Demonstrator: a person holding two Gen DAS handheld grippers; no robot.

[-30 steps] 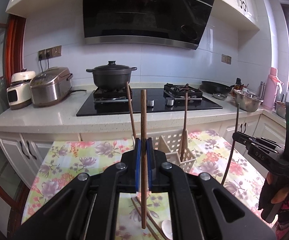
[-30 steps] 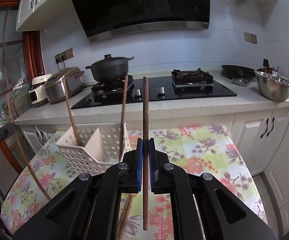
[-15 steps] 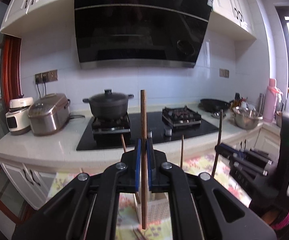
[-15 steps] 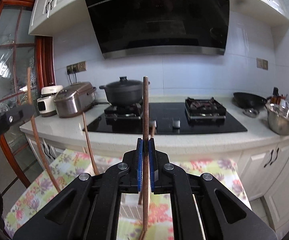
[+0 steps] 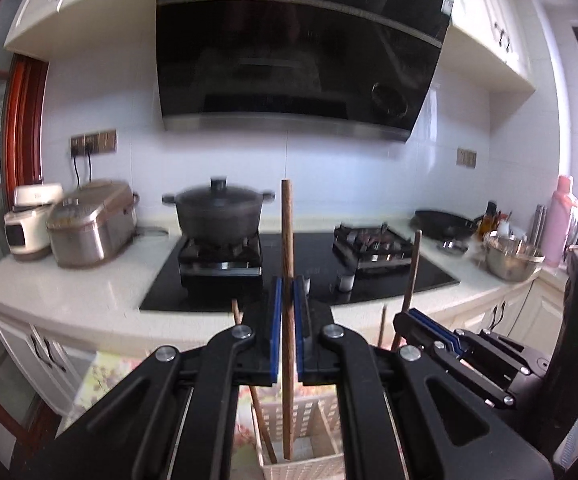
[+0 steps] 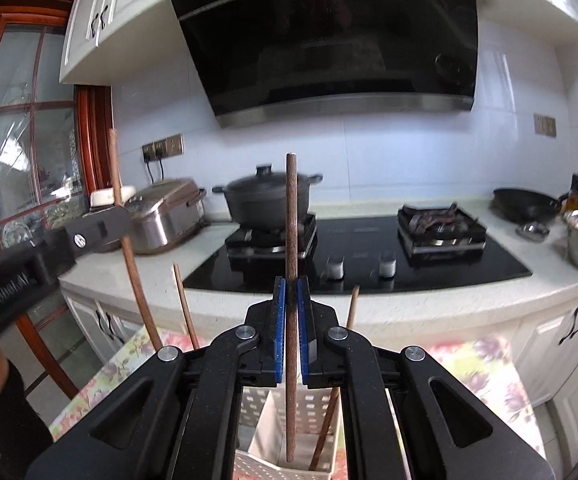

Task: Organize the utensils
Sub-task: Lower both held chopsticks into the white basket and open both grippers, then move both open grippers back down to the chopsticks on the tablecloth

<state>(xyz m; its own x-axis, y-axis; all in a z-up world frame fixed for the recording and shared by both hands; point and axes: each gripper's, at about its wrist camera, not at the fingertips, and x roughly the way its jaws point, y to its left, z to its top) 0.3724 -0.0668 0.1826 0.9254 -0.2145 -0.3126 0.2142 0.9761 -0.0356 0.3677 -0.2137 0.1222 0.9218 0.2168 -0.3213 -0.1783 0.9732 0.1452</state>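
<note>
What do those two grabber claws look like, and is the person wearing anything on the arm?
Both the left gripper and the right gripper are black plastic, with blue pads, angular cut-out arms and round silver bolts. The right gripper shows a small green light in the left wrist view. A dark sleeve covers the person's arm.

Matt wooden chopstick (image 5: 287, 240), glossy black hob (image 5: 309, 264), perforated plastic basket (image 6: 265, 412)

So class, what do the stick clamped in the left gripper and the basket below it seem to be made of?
Chopstick: probably wood, matte brown with faint grain. Basket: likely plastic, off-white, with moulded perforated walls.
</note>
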